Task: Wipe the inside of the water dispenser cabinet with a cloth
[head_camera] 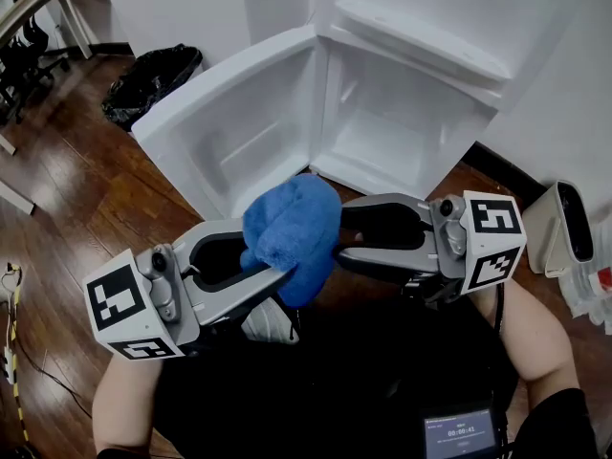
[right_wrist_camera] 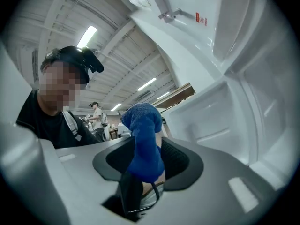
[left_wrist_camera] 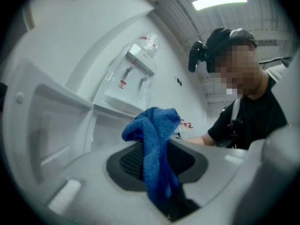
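- Where it stands on the wooden floor point(head_camera: 67, 199), one white water dispenser cabinet point(head_camera: 402, 132) is open, its pale inner walls and low shelf ledge in plain sight.
- One cabinet door point(head_camera: 229, 137) is swung out to the left, showing its moulded inner face.
- One person point(head_camera: 382, 381) in a black top holds both tools, forearms coming in from below in the head view.
- One black bag point(head_camera: 153, 82) sits on the floor beyond the door, well apart from everything else.
- Two tongs are held level in front of the cabinet with their tips turned toward each other: the left tongs point(head_camera: 279, 275) and the right tongs point(head_camera: 338, 245).
- One cloth point(head_camera: 292, 229) hangs between them, outside the cabinet and above the floor. It is bright blue fluffy terry, bunched into a rounded lump with a crease down its middle.
- On one side the left tongs are clamped tight on a fold of the cloth, which rises in a peak above the pads.
- On the other side the right tongs stand parted, and the cloth lies draped loosely between their pads.
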`<state>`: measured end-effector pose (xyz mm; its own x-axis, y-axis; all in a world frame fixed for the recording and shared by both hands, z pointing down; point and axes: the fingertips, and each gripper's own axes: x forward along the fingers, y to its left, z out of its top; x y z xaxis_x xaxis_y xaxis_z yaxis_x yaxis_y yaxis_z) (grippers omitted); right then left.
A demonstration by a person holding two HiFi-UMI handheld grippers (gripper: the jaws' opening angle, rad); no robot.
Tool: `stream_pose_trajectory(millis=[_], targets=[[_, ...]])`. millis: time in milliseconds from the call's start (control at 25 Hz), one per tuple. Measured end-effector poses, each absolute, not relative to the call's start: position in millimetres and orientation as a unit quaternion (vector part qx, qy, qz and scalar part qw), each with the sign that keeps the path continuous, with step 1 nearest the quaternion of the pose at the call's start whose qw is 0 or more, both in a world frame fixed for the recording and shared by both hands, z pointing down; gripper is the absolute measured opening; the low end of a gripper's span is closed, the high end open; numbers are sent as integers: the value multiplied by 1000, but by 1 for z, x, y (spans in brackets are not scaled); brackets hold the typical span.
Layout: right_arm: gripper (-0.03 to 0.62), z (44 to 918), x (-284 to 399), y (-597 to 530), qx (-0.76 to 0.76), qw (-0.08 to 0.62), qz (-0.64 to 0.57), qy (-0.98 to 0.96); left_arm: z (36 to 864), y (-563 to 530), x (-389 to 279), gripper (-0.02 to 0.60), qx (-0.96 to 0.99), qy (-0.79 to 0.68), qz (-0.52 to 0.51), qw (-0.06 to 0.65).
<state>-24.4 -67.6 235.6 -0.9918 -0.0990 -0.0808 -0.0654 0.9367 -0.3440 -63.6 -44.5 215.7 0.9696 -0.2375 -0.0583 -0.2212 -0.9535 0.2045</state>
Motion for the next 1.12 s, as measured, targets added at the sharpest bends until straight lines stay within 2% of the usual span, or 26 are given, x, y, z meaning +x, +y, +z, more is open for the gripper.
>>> stream_pose_trajectory(millis=[240, 1120], targets=[[155, 227, -4, -82, -79, 44, -101, 991, 213, -61, -81, 121, 983, -153, -48, 90], [155, 238, -6, -83, -86, 26, -104, 990, 222, -57, -74, 121, 986, -141, -22, 80]])
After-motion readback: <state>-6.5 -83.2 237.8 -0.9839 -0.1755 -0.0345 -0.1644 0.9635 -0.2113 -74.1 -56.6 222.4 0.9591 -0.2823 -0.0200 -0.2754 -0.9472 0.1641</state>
